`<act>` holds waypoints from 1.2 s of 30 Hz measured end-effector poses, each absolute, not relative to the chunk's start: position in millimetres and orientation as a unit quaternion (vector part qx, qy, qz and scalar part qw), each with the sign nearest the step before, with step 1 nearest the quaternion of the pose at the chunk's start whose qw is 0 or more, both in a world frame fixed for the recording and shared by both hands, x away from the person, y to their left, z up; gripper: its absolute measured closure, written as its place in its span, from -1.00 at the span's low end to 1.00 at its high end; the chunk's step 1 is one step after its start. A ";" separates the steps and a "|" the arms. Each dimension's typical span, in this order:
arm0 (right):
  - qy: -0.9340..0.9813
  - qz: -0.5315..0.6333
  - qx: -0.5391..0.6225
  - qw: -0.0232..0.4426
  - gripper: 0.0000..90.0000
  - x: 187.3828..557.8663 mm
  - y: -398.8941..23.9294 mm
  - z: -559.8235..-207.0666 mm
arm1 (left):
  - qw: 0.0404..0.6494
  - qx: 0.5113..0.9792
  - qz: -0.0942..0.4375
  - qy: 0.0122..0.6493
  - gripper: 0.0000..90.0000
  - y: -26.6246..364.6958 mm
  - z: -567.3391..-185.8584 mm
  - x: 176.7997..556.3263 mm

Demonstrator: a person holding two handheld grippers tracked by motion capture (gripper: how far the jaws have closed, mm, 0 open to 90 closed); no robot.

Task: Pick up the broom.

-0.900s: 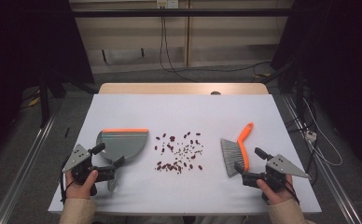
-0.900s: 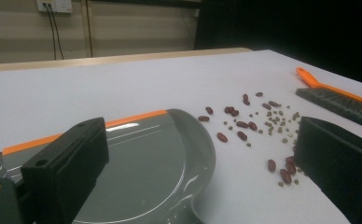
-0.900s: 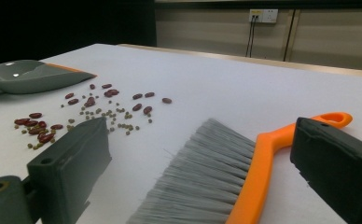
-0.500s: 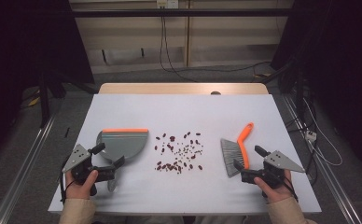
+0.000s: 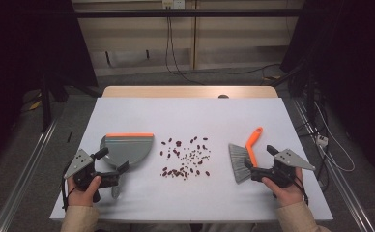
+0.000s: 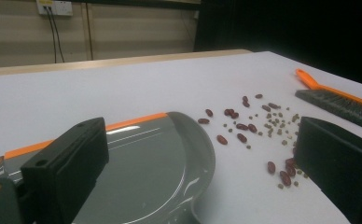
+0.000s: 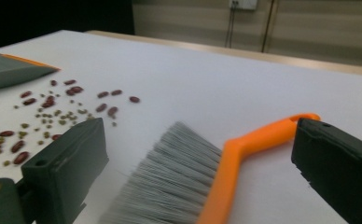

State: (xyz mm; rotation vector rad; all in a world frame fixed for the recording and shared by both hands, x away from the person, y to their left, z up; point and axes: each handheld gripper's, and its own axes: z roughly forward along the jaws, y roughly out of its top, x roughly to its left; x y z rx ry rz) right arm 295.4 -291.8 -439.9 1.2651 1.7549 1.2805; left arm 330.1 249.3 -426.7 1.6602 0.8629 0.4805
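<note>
Both grippers open. Left gripper (image 5: 112, 172) straddles the grey dustpan (image 5: 127, 148), unclenched; right gripper (image 5: 259, 162), having edged forward toward the brush (image 5: 246, 157), brackets its orange handle ungrasped. Beans (image 5: 185, 157) lie scattered between; sweeping has not begun.

- White table (image 5: 190, 111), wooden far edge.
- Beige panelled wall (image 5: 185, 38) behind (socket (image 5: 172, 4) on top, cables (image 5: 173, 53) hanging down).
- Grey floor (image 5: 31, 140), metal rail (image 5: 23, 181) at left.
- Dark at the sides.

No readable text, label, brand, number or sign anywhere
</note>
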 end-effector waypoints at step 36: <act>0.639 0.383 0.630 0.219 -0.02 375.3 -298.2 -454.4 | 0.552 0.722 0.210 0.360 -0.93 247.1 -426.1 330.1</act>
